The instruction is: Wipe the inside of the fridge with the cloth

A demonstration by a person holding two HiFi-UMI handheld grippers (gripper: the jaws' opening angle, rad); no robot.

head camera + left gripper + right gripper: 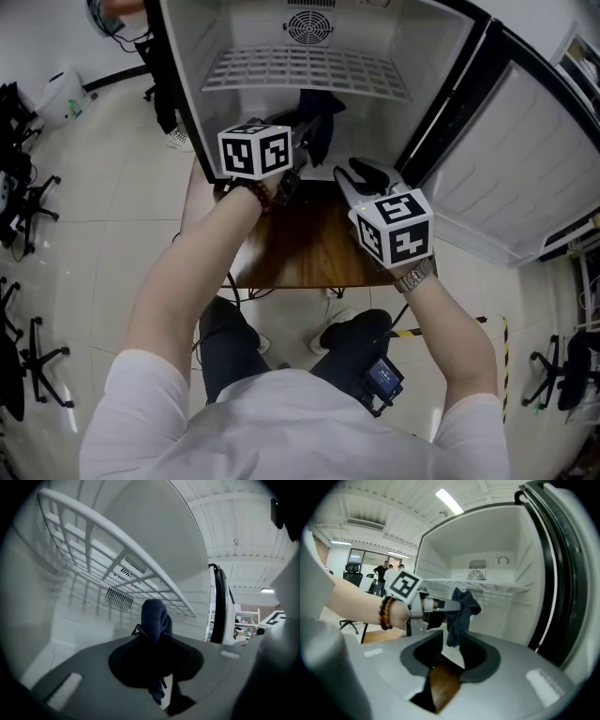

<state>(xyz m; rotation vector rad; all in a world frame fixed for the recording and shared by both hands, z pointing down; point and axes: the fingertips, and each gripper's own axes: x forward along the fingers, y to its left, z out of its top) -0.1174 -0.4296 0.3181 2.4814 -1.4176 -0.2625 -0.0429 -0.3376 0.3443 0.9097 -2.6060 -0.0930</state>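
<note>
left gripper (302, 131) stretched into white open fridge (427, 80), jaws clamped on dark blue cloth (153, 616) | right gripper (449, 651) held back, jaws apart, empty | right gripper view, unlike left's, shows cloth drooping below left jaws

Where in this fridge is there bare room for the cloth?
Bare: under the wire shelf and on it, below the fan vent. Crowded: the front, where the left hand-held gripper holds the cloth beside the right hand-held gripper.

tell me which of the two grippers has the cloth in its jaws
The left gripper: its jaws are shut on the dark blue cloth, while the right gripper has its jaws apart, empty.
</note>
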